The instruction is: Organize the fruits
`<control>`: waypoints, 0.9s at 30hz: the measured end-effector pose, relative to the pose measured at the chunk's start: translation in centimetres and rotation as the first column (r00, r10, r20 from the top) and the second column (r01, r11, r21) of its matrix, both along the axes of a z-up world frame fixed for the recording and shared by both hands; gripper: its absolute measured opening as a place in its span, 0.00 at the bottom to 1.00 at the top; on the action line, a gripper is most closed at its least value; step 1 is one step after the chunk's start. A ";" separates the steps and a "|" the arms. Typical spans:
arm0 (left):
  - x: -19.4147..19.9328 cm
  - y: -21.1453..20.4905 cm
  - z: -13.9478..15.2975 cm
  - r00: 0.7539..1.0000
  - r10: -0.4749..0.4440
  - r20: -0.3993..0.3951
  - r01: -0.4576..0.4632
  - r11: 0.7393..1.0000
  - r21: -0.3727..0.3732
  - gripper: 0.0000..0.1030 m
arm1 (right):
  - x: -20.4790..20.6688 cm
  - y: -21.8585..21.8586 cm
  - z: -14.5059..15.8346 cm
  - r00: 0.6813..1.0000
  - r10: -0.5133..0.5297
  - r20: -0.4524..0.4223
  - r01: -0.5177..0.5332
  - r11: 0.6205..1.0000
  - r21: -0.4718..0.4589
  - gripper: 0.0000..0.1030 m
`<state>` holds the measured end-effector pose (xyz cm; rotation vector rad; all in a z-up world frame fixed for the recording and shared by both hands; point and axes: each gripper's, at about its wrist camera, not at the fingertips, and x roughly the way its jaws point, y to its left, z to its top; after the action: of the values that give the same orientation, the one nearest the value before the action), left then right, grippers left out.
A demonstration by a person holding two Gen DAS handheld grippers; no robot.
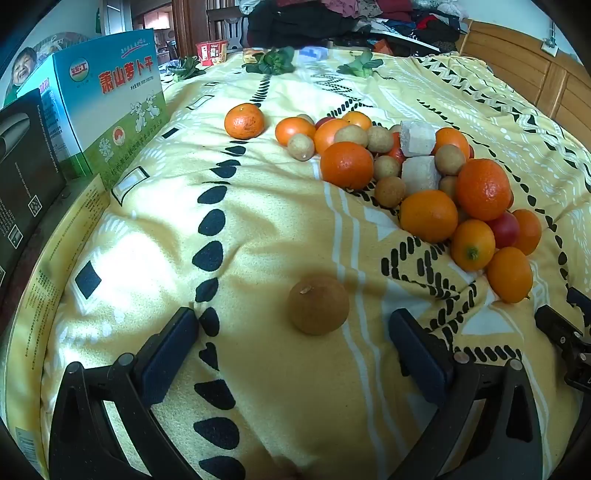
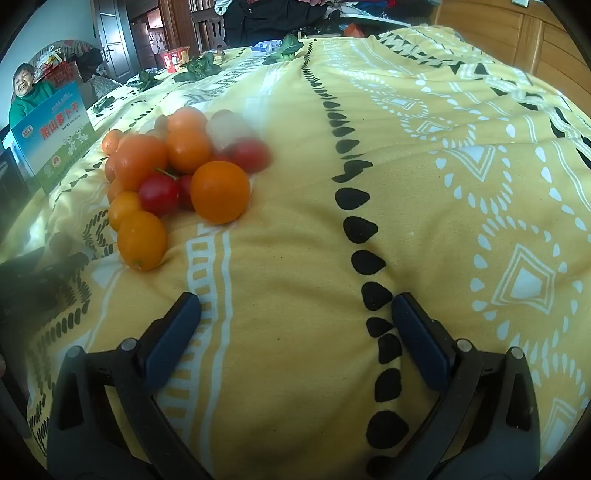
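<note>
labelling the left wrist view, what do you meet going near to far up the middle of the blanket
left gripper → lone brown fruit → fruit pile → leafy greens → heap of clothes

Blue-green carton, red "萧山萝卜干" lettering

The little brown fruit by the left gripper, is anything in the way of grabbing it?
No. The brown fruit sits alone on the yellow blanket, just ahead of the open left gripper, with only bare blanket between them.
</note>
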<state>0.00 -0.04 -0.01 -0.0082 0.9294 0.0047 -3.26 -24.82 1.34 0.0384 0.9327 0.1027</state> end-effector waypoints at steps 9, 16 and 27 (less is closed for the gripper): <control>0.2 -0.7 -0.1 1.000 0.000 -0.001 0.000 1.000 -0.002 1.00 | 0.0 0.0 0.0 1.000 0.000 0.000 0.000 1.000 0.000 1.00; 0.0 0.0 0.0 1.000 -0.001 -0.001 0.001 1.000 -0.001 1.00 | 0.0 0.0 0.0 1.000 0.000 0.000 0.000 1.000 0.001 1.00; 0.0 -0.1 0.0 1.000 -0.001 -0.003 0.001 1.000 -0.001 1.00 | 0.0 0.0 0.0 1.000 0.000 0.000 0.000 1.000 0.002 1.00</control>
<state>0.02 -0.11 0.01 -0.0089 0.9320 0.0037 -3.28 -24.85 1.35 0.0403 0.9326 0.1035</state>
